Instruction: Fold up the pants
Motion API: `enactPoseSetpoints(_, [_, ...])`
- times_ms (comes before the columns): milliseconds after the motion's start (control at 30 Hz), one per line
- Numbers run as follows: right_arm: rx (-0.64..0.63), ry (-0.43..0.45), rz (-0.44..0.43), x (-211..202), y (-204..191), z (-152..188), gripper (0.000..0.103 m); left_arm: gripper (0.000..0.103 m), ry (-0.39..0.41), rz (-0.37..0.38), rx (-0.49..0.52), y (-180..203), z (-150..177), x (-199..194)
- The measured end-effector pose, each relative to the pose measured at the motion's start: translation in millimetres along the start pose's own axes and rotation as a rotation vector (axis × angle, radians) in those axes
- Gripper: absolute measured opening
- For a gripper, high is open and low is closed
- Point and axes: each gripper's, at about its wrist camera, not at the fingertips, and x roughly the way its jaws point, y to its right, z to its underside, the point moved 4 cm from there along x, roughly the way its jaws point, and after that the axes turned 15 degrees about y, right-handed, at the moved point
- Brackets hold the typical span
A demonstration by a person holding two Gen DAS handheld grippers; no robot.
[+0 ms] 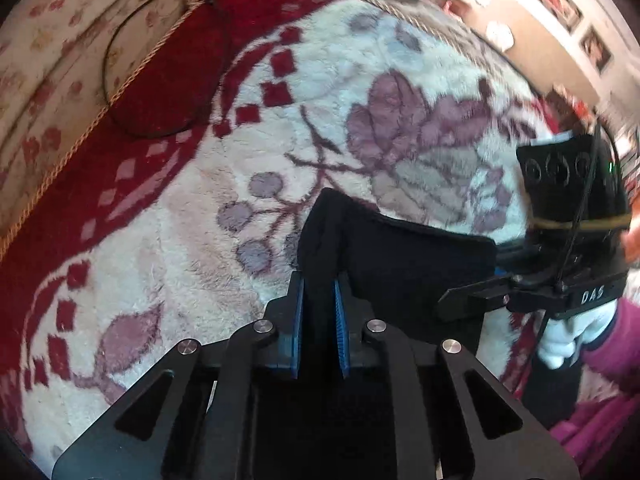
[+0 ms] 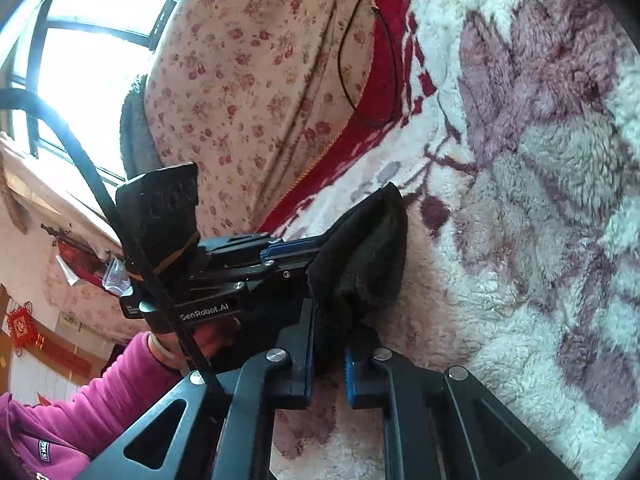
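The black pants [image 1: 396, 256] hang as a bunched strip of dark fabric above a fluffy floral blanket [image 1: 224, 184]. My left gripper [image 1: 319, 280] is shut on one end of the fabric between its blue pads. My right gripper [image 2: 329, 320] is shut on the other end of the pants [image 2: 360, 256]. Each gripper shows in the other's view: the right one [image 1: 472, 296] comes in from the right in the left wrist view, the left one [image 2: 288, 254] from the left in the right wrist view. The two grippers are close together, with the fabric slack between them.
The white, red and mauve blanket covers a bed. A pale floral sheet [image 2: 248, 80] with a thin black cable loop [image 2: 360, 64] lies at its far side. A window [image 2: 80, 40] is behind it. The person's pink sleeve [image 2: 100, 396] is at lower left.
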Motion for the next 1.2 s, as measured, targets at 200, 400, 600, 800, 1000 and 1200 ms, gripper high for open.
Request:
enactPoseSetpoints(200, [0.006,0.055,-0.097,-6.7,-25.9,-8.3,0.010,0.012,0.095,-0.003,-0.031,2.3,-10.6,-35.2])
enactPoseSetpoints(400, [-0.085,0.062,-0.195,-8.3,-88.0,-14.0,0.010,0.012,0.214,-0.036,-0.039,3.1,-19.6,-105.5])
enactPoseSetpoints(600, [-0.165,0.007,-0.317,10.5,-156.5,-1.1,0.010,0.012,0.299,-0.112,-0.094,-8.7,-2.6,-181.7])
enactPoseSetpoints(800, [-0.224,-0.121,-0.397,45.2,-204.5,41.9,0.010,0.006,0.356,-0.210,-0.194,-32.5,40.1,-237.2])
enactPoseSetpoints(1000, [-0.268,-0.259,-0.422,89.7,-229.1,97.1,0.010,0.006,0.374,-0.253,-0.338,-64.8,92.1,-264.2])
enactPoseSetpoints(1200, [-0.272,-0.404,-0.397,143.3,-226.5,144.1,0.010,0.005,0.378,-0.347,-0.506,-101.4,154.3,-288.0])
